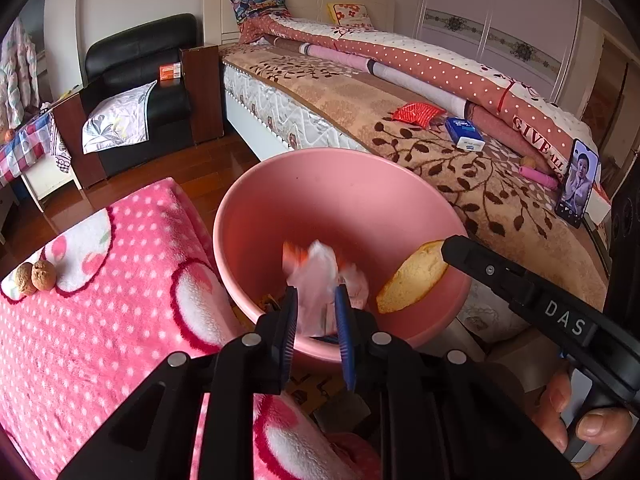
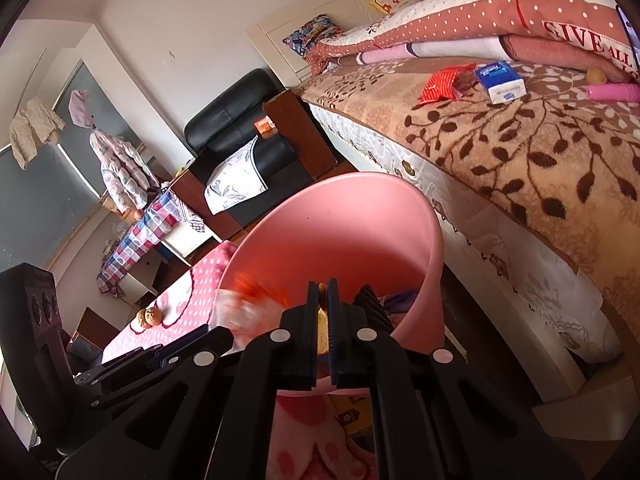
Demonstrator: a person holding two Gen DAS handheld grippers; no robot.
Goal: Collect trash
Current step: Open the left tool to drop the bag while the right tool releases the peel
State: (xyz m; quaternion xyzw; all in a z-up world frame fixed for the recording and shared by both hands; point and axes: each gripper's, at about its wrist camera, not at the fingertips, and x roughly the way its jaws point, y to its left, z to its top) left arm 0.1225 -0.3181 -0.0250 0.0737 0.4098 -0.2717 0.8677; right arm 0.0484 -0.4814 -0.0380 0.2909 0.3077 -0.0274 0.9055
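Left gripper [image 1: 316, 300] over pink bin [image 1: 280, 184]: jaws apart w/ crumpled clear wrapper [image 1: 316, 276], orange print, blurred, between them; pad contact can't be confirmed. No clear long axis on wrapper. Right gripper [image 1: 444, 250] pinching peel slice [image 1: 412, 280], yellow-orange rind w/ pale flesh, crescent shape. Slice sits above bin's right rim, long axis running diagonal in left wrist view, low end toward bin's near wall, high end at pads. Bin stands betw. pink dotted blanket [image 1: 100, 320] & bed [image 1: 460, 160].
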